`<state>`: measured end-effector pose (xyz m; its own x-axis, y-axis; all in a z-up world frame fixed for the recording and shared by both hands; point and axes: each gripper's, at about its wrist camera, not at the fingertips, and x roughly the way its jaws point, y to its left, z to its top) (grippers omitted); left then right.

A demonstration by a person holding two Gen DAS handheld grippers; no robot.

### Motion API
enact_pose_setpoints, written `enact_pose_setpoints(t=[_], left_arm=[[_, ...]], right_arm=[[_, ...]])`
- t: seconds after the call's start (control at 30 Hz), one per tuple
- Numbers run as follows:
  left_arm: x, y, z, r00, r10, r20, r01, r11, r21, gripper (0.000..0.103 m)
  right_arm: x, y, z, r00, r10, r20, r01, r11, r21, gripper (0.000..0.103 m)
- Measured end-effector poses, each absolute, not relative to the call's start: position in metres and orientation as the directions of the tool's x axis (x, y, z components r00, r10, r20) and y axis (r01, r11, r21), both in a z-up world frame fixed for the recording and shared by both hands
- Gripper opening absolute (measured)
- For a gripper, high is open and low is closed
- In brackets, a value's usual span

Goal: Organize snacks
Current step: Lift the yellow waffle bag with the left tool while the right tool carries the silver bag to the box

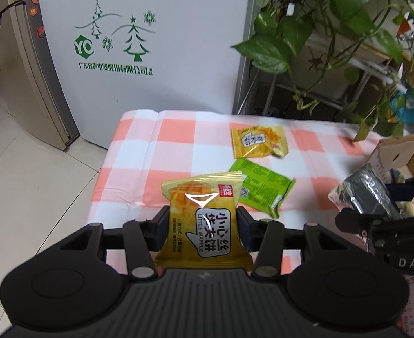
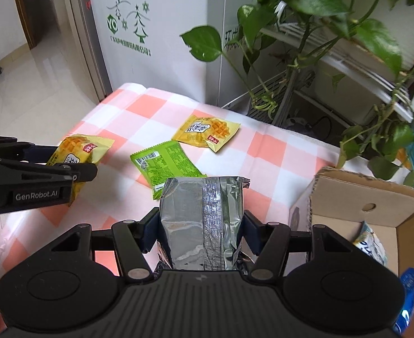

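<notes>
Two wrist cameras look down along their grippers at a table under a pink-and-white checked cloth [image 1: 161,152]. In the left wrist view, the left gripper [image 1: 203,225] has its jaws pinching a yellow waffle packet [image 1: 204,219], held upright above the cloth with its printed face toward the camera. In the right wrist view, the right gripper [image 2: 201,225] has its jaws clamped on the sides of a silver foil packet [image 2: 201,219], shown from its seamed back, so no label can be read. Lying flat on the cloth beyond both grippers are a green packet [image 1: 263,188] and, farther back, a second yellow waffle packet [image 1: 259,142]; the two lie just beside each other, corners nearly meeting. Only the right view shows the inside of the open cardboard box [image 2: 398,225] at the table's right side, with a pale blue-and-white packet [image 2: 371,242] leaning in it; the rest of the box's contents are cut off by the picture's edge. In the left view that box is only a sliver, and the right gripper is partly cropped. Only the left view shows the whole green tree decal on the white refrigerator [image 1: 150,14] behind the table. Trailing leaves of a potted plant [image 2: 333,8] hang over the table's far right, hiding the shelf behind them.
</notes>
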<state>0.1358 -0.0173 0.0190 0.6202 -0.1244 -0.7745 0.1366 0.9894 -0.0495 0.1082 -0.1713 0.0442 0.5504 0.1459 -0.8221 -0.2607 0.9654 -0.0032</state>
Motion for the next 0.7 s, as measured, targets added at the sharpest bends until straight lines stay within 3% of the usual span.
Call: enact_pose_setpoints(t=[0.37,0.7], left_arm=[[0.107,-0.023,0.042,0.656,-0.169,-0.735,0.158,0.984,-0.085,0.048],[0.078,-0.026,0.028,0.637,-0.175,-0.751,0.173,0.982,-0.082,0.048]], right_arm=[[0.07,-0.182,0.074,0.607,0.173,-0.776,-0.254,0.967,0.017,0.067],[0.057,-0.212,0.075,0.607,0.13,-0.784,-0.214,0.977,-0.003,0.067]])
